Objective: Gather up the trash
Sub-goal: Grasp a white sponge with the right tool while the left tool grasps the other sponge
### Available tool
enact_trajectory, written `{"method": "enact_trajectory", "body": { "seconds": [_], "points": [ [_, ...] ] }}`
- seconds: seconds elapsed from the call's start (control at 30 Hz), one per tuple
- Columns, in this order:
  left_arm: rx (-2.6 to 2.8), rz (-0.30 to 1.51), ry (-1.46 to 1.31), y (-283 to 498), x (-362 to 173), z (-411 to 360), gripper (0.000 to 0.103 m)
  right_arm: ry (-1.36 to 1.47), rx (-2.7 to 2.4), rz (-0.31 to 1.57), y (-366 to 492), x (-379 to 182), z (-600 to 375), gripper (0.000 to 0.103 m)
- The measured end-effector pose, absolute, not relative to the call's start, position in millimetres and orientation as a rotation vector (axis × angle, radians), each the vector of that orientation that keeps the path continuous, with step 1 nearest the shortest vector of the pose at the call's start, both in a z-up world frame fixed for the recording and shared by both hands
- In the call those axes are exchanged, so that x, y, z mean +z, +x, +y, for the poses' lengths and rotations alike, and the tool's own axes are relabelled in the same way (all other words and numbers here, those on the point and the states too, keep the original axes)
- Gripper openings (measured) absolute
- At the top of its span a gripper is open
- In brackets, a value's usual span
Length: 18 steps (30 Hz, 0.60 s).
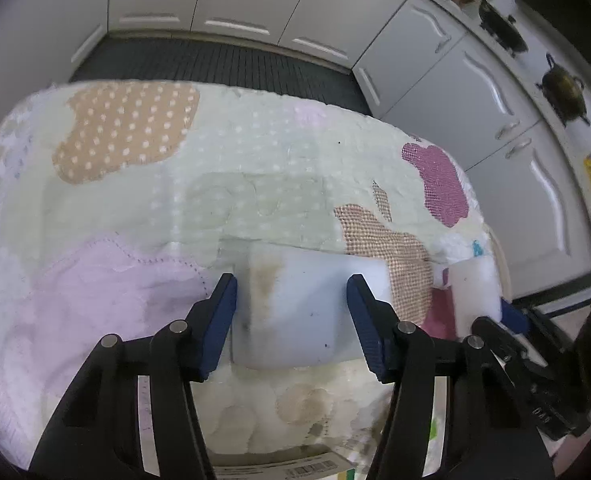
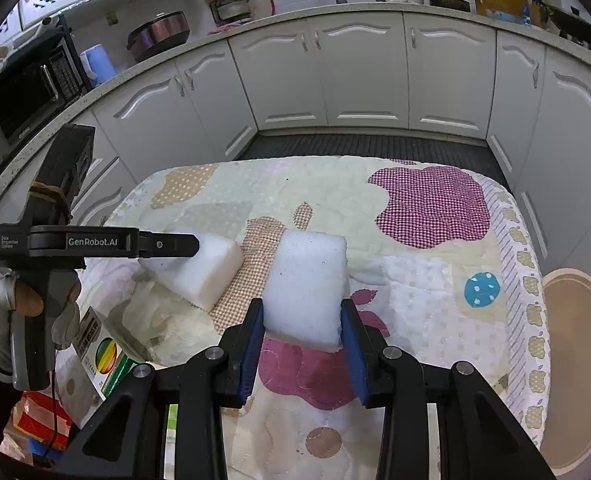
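Note:
A white foam block (image 1: 295, 308) with brown stains lies on the quilted cloth (image 1: 135, 200). My left gripper (image 1: 291, 292) has it between the blue pads (image 1: 219, 320), which meet its two sides. Seen from the right wrist, that gripper (image 2: 193, 245) reaches in from the left over the same block (image 2: 203, 272), with a gloved hand (image 2: 27, 304) on its handle. My right gripper (image 2: 301, 320) is shut on a second, clean white foam block (image 2: 307, 280), tilted up off the cloth. This block (image 1: 475, 292) also shows at the right edge of the left wrist view.
The cloth-covered table (image 2: 435, 280) stands in a kitchen, ringed by white cabinets (image 2: 359, 76). A beige round lid or seat (image 2: 579, 360) sits off the table's right side. Colourful boxes and bags (image 2: 107, 356) lie below its left front corner. A microwave (image 2: 23, 96) is at far left.

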<state>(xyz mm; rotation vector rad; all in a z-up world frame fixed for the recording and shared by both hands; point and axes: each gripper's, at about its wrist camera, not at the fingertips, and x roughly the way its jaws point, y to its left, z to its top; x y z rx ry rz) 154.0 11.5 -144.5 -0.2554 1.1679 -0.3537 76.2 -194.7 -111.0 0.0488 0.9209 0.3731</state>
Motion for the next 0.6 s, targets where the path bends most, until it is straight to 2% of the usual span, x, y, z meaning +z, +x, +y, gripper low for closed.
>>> {"method": "enact_trajectory", "body": {
  "seconds": [0.2,0.6],
  "points": [
    [-0.357,1.106,-0.235,144.8,-125.1,13.6,0.034,0.072,0.368,0.899,71.7,-106.2,-201.6,0.036],
    [-0.430,0.953,-0.115,115.5,-63.0,-30.5,0.031,0.089,0.326,0.834,46.7,-80.9,-227.8,0.036]
  ]
}}
